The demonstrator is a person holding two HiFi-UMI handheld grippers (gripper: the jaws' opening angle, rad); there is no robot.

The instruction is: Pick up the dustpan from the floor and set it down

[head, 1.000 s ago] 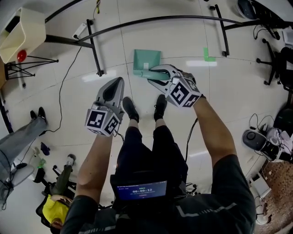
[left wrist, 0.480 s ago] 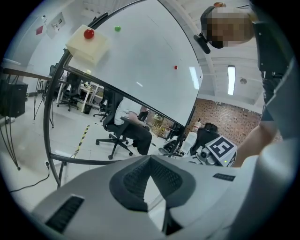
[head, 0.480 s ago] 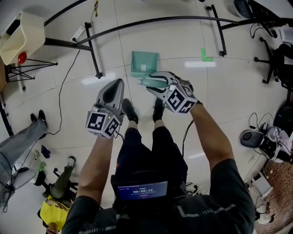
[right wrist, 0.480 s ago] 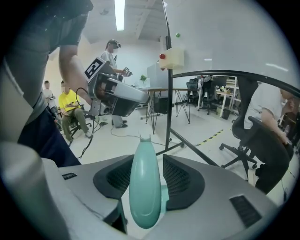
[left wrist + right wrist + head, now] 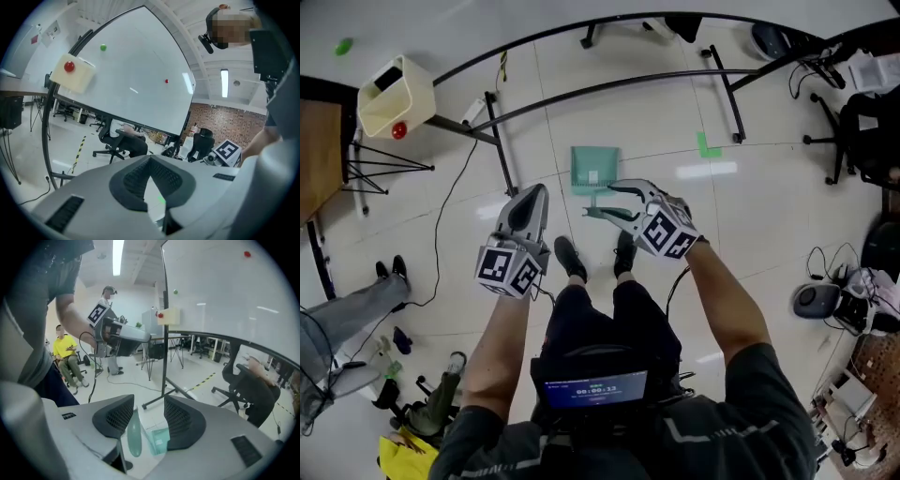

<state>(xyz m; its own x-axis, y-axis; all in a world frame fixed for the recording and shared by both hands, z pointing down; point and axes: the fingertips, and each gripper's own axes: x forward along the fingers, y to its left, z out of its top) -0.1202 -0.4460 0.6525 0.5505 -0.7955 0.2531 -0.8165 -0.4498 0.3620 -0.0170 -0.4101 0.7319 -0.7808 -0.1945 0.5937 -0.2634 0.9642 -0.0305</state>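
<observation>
Right claw (image 5: pixel 600 199) risen, opening, dustpan (image 5: pixel 594 169) handle between, pointing toward person, left claw (image 5: pixel 536 191) clenched

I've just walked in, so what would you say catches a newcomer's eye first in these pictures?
The green dustpan stands out first, on the pale floor just ahead of the person's shoes. The right tongs are opening, with its handle between them and apparently no longer pinched. The left tongs are shut and empty alongside.
</observation>
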